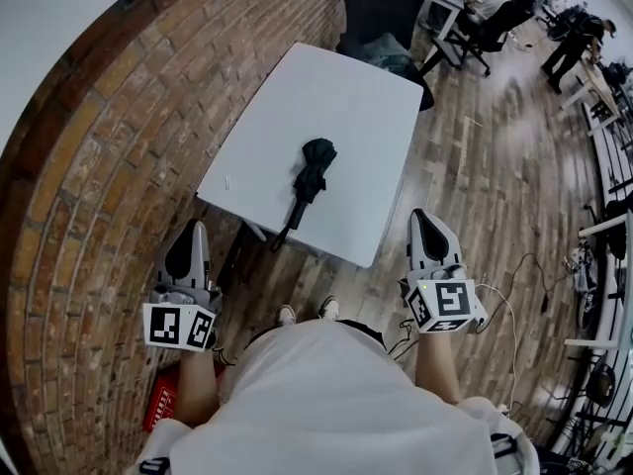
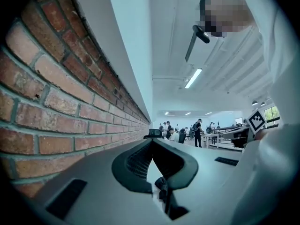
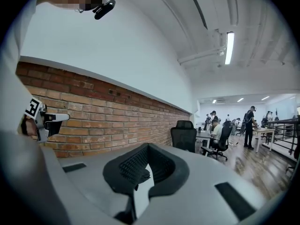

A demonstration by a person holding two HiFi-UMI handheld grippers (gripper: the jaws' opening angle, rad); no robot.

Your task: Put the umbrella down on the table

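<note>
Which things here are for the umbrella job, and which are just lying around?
For the job: umbrella, lying on the white table; left gripper and right gripper, both shut and empty.
Just lying about: black chair, small white scrap on the table, red thing by the brick wall.

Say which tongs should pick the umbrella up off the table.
Left, probably. The umbrella lies on the white table with its handle over the near edge, angled toward the left tongs; the right tongs sit farther off. Both are shut and empty.
</note>
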